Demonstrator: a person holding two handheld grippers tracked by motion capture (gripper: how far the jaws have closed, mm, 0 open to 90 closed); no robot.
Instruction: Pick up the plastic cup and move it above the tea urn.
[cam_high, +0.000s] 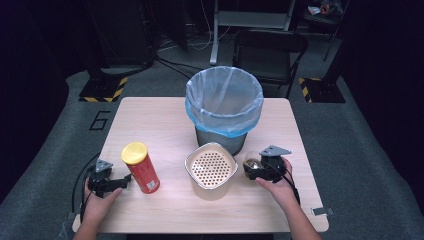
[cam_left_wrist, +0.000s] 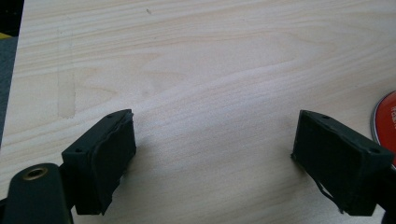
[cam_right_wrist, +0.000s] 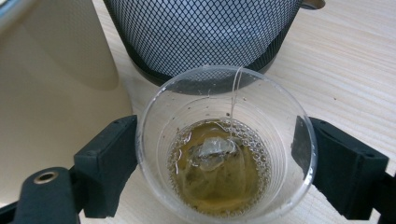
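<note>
Fingers (cam_right_wrist: 112, 163) of the right gripper (cam_right_wrist: 217, 161) bracket the clear plastic cup of tea (cam_right_wrist: 224, 154); clamp gently, keep upright. Left gripper (cam_left_wrist: 215, 163) gapes empty.

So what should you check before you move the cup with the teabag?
1. Clear plastic cup sits between the jaws of the right gripper: ok.
2. Pads pressing firmly on the cup: cannot tell; both sit right at its rim.
3. Cup upright, with tea and the teabag low inside: ok.
4. Teabag string hangs over the rim, free of the jaws: ok.
5. Room to lift: not ok, tight; the mesh bin stands just behind and the beige strainer pot is close beside.
6. Left gripper open and holding nothing, near the red can: ok.
</note>
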